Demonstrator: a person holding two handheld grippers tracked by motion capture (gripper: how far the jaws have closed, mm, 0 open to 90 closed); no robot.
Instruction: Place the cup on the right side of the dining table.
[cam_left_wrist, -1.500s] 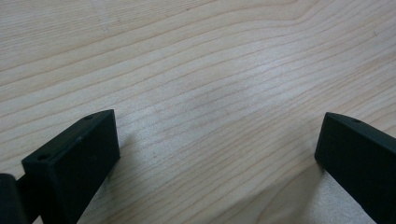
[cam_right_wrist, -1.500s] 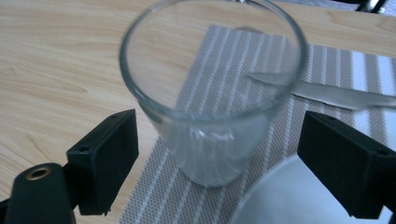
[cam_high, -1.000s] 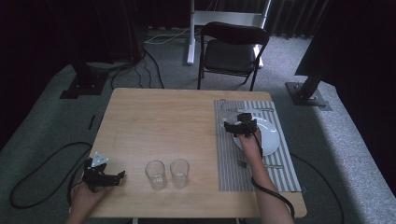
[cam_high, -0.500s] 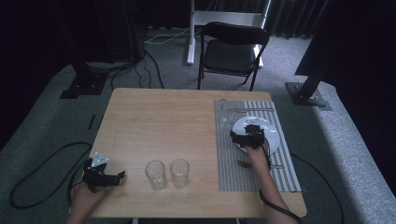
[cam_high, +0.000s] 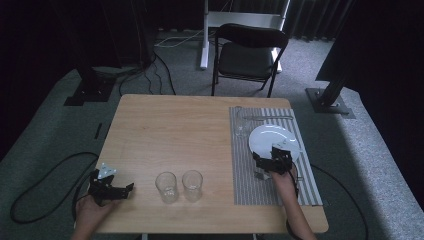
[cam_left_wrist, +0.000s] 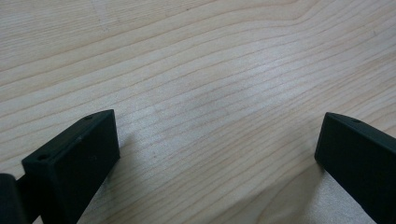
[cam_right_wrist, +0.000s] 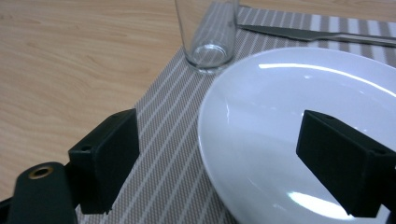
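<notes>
Right tool (cam_right_wrist: 219, 163) hangs released over the near rim of the white plate (cam_right_wrist: 299, 135) — jaws wide, one either side of that rim. Likely step: gripping it — close on the edge. Left tool (cam_left_wrist: 215, 154) rests released on the counter (cam_left_wrist: 196, 70).
</notes>
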